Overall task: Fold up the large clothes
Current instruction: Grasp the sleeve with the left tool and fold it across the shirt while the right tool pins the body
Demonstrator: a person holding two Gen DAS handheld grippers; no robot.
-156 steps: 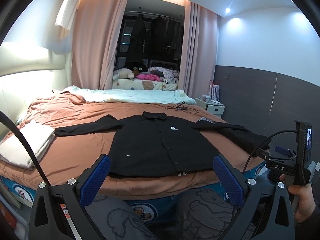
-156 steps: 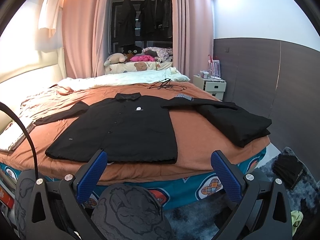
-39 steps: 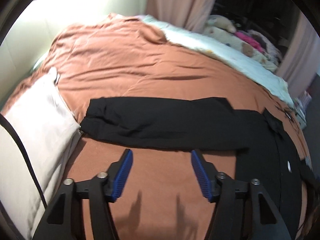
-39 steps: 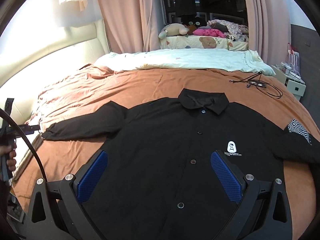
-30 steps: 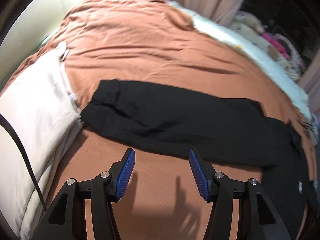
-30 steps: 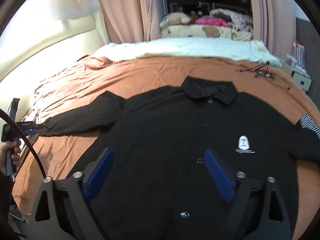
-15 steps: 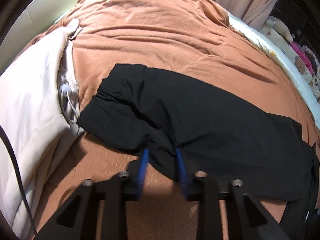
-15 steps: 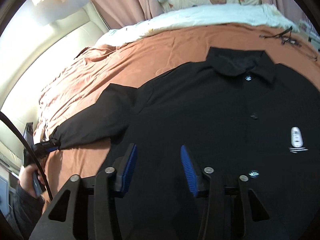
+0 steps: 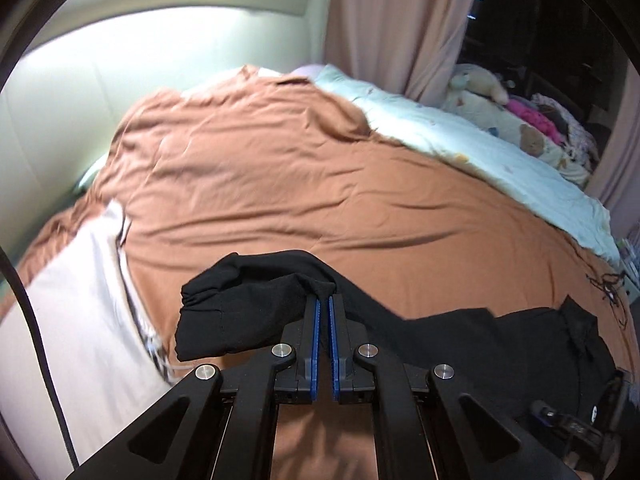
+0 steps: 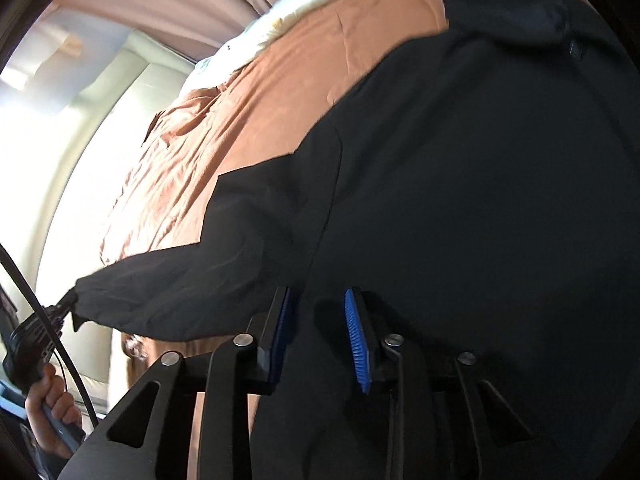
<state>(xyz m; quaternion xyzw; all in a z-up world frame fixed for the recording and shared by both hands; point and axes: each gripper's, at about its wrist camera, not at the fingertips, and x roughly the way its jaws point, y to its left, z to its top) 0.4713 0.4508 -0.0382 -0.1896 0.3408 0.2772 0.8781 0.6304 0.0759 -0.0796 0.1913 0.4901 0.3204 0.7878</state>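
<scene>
In the left wrist view, low centre of the frame, the left gripper (image 9: 324,300) has its two blue-padded fingers (image 9: 316,332) pressed together on a fold of black cloth. That cloth is the cuff end of one sleeve (image 9: 248,312) of a single black shirt (image 9: 520,344). The sleeve is lifted and bunched at the pinch, with its gathered cuff drooping to the left, and the rest of it trails off to the lower right toward the shirt's body.

In the right wrist view, the right gripper (image 10: 318,324) sits low in the frame with its two fingers (image 10: 356,344) apart, a clear gap between the blue pads, holding nothing, right over the dark cloth. The shirt (image 10: 480,200) fills the right half of that frame, spread flat, plain black and smooth. Its one visible sleeve (image 10: 180,288) stretches to the lower left, where the left gripper (image 10: 66,306) pinches the cuff and a hand (image 10: 52,408) holds the handle.

Beneath it all is one bed with a wrinkled rust-orange cover (image 9: 300,184). One white pillow (image 9: 80,320) lies at the left edge in the left wrist view, just beside the cuff. Farther back, one pale blue quilt (image 9: 460,136) runs along the upper right. Beyond it are two stuffed toys (image 9: 480,80) and a pink curtain (image 9: 392,20).
</scene>
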